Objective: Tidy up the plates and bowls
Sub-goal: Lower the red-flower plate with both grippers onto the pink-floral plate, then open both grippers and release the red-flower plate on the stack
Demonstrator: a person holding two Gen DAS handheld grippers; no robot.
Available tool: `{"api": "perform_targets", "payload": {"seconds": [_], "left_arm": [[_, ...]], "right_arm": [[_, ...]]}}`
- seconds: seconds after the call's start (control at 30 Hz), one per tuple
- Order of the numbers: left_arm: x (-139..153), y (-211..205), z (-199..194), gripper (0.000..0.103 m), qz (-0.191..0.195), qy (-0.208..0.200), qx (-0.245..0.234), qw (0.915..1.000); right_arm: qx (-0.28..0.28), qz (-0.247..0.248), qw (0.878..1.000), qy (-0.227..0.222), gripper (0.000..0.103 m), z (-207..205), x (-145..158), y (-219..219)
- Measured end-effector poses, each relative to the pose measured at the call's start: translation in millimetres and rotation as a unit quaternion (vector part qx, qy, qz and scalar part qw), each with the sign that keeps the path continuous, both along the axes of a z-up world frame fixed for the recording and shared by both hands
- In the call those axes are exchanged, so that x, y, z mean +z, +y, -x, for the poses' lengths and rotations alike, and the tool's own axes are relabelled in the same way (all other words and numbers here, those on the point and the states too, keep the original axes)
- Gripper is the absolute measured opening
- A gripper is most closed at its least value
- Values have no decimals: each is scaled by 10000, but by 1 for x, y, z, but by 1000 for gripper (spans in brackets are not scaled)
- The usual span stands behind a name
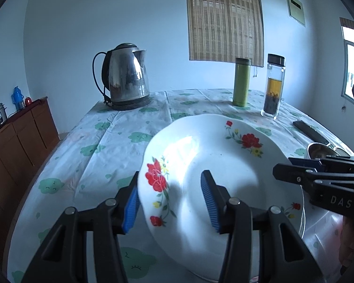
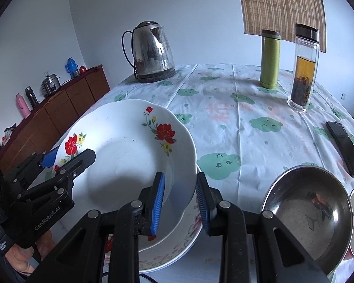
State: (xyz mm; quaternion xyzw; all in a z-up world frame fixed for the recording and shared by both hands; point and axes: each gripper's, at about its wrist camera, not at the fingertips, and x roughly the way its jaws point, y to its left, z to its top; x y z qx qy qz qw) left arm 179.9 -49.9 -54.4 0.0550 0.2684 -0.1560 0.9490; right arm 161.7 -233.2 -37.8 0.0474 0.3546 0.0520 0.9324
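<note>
A white deep plate with red flowers (image 1: pixel 224 165) (image 2: pixel 120 155) hangs tilted between both grippers, over a patterned plate (image 2: pixel 177 247) on the table. My left gripper (image 1: pixel 170 176) is shut on the plate's left rim, one blue pad outside and one inside the dish. It shows at the left of the right wrist view (image 2: pixel 66 158). My right gripper (image 2: pixel 180 175) is shut on the right rim in the same way, and reaches in from the right in the left wrist view (image 1: pixel 285 165). A steel bowl (image 2: pixel 306 212) (image 1: pixel 318 151) stands to the right of the plates.
The table wears a cloud-print cloth (image 2: pixel 224 122). At the back stand a steel kettle (image 2: pixel 151 52), a green flask (image 2: pixel 269 59) and a glass tea bottle (image 2: pixel 303 68). A black phone (image 2: pixel 347 148) lies at the right. A wooden cabinet (image 1: pixel 16 146) runs along the left wall.
</note>
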Motion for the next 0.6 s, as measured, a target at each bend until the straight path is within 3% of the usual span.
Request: {"api": "perform_targets", "payload": {"seconds": [0.6], "left_arm": [[-7, -7, -2, 48, -163, 94, -82, 9998]], "right_arm": [[-87, 93, 9999, 82, 30, -2, -4, -3]]}}
